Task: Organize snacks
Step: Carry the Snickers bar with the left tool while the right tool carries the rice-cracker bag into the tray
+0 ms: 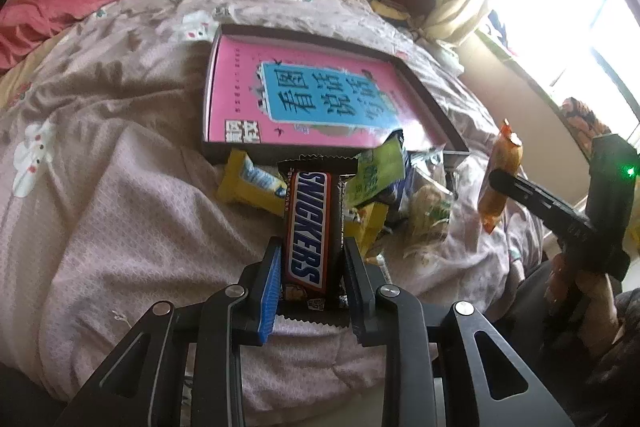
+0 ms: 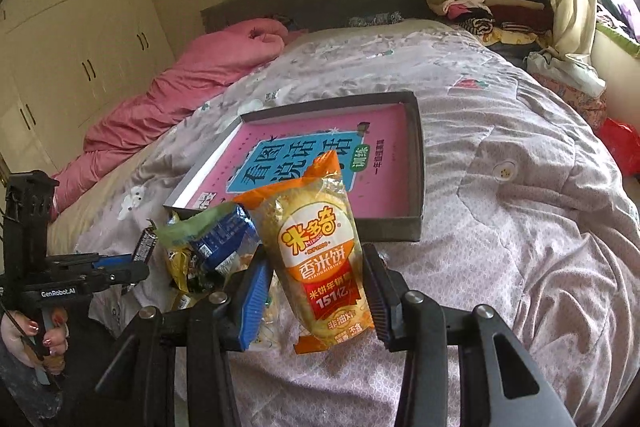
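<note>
**Both grippers loaded, tray ahead**

Left gripper (image 1: 310,259), bottom centre of its view: pads clamped on the flanks of the Snickers bar (image 1: 308,223), bar lying lengthwise along the fingers, its far end over the snack pile. Right gripper (image 2: 316,279), low centre of its view: closed on the orange rice cracker pack (image 2: 320,251), pack upright, tilted a little left, lifted off the quilt (image 2: 500,227).

Mid frame: the snack pile (image 2: 204,243) (yellow, green and blue wrappers) lies loose on the quilt, just short of the tray's near edge.

Farther: the shallow tray (image 2: 414,163), pink printed floor, looks empty of snacks; one green wrapper laps its near rim.

Judgement: carry step. Clear the near wall before lowering; set each item flat and parallel to a side wall, well apart, one gripper at a time. The quilt is soft, so the tray may tip under a push. Release only once the item touches the floor.
</note>
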